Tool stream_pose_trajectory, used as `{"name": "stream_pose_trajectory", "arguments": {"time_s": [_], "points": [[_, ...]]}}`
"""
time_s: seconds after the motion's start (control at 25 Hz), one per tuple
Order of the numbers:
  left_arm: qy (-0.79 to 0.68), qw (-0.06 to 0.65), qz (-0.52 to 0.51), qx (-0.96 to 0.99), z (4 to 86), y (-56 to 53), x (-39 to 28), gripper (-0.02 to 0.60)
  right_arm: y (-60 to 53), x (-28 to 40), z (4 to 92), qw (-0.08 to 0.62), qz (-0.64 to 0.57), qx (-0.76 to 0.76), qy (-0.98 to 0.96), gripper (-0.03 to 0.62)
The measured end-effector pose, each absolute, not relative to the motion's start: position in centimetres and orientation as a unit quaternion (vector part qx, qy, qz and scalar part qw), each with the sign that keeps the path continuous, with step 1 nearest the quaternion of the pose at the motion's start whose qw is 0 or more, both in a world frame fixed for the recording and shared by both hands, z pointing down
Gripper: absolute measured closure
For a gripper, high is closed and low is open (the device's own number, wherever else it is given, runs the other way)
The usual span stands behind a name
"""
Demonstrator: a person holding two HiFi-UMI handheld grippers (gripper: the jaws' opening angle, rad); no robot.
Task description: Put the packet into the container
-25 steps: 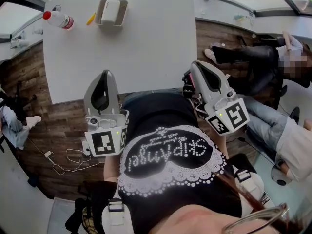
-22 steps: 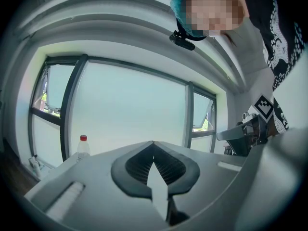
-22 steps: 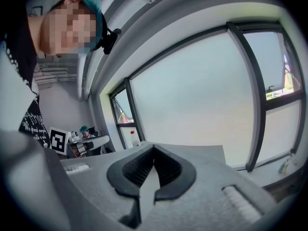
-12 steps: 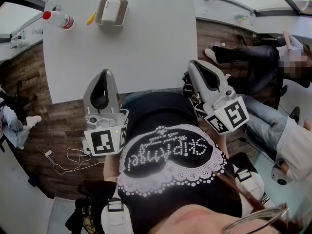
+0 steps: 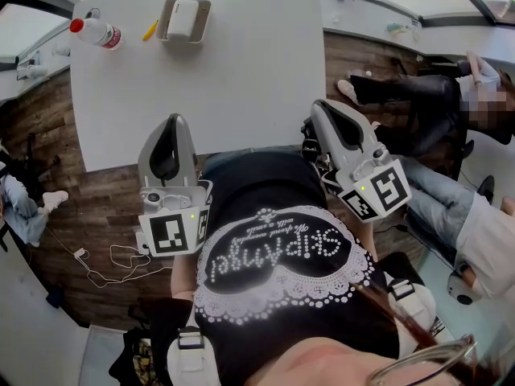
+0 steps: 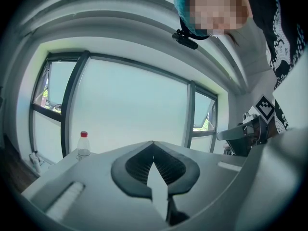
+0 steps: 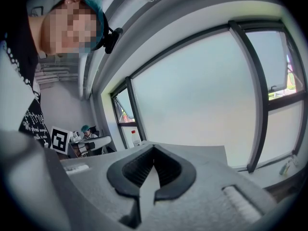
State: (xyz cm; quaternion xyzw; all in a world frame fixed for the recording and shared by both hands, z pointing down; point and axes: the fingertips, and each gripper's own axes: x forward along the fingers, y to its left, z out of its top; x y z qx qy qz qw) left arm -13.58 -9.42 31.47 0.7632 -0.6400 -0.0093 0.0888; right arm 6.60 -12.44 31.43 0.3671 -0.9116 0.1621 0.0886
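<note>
In the head view a tan open container [image 5: 168, 22] stands at the far side of the white table [image 5: 241, 79], and a white block-like item [image 5: 183, 18] lies in it. A small yellow packet [image 5: 150, 30] lies on the table just left of the container. My left gripper [image 5: 173, 121] is at the table's near edge, shut and holding nothing. My right gripper [image 5: 320, 106] hangs off the table's near right corner, also shut and holding nothing. Each gripper view shows its jaws [image 6: 153, 144] [image 7: 153, 148] closed on nothing, pointing level toward the windows.
A clear bottle with a red cap [image 5: 96, 32] lies at the table's far left corner and shows upright in the left gripper view [image 6: 83, 146]. Seated people [image 5: 434, 95] are on the right. A white cable [image 5: 113, 264] lies on the wooden floor at the left.
</note>
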Motion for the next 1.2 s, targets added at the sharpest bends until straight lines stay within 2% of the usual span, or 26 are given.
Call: {"name": "stream_pose_trajectory", "arguments": {"time_s": [1.2], "points": [[-0.641, 0.101, -0.018, 0.760, 31.61, -9.58, -14.02, 0.584, -12.70, 6.71, 31.54, 0.097, 0.157, 0.371, -0.910, 0.592]]}}
